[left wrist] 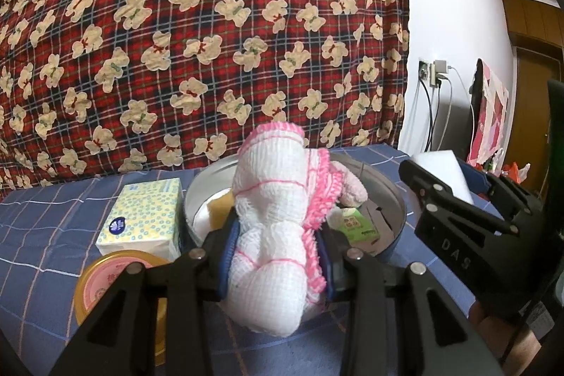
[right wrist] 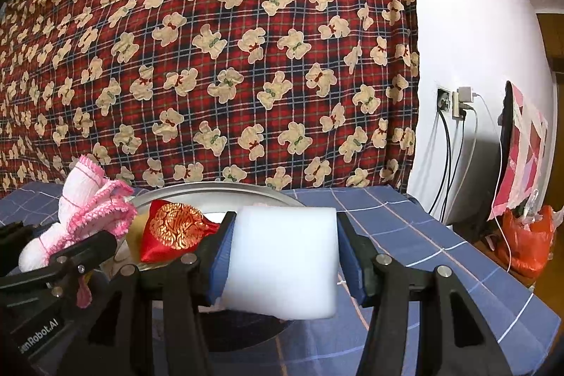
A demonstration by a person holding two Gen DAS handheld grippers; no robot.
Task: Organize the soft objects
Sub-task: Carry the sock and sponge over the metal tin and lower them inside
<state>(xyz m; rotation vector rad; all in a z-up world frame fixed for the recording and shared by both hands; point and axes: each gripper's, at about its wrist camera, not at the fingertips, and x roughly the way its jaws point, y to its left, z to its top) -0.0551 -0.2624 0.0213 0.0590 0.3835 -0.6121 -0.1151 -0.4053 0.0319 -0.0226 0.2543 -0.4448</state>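
In the left wrist view, the left gripper is clamped on a white and pink knitted cloth, held above the near rim of a round metal basin. A tissue pack and a yellow-rimmed lid lie beside the basin.

In the right wrist view, the right gripper squeezes a white foam block over the blue checked tablecloth. A red and gold pouch rests in the basin.

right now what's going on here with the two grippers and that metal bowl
A person is sorting soft things into a round metal basin on the blue checked tablecloth. The left gripper is shut on a white and pink knitted cloth, held over the basin. The right gripper is shut on a white foam block near the rim. A red and gold pouch and a yellow sponge already lie inside.
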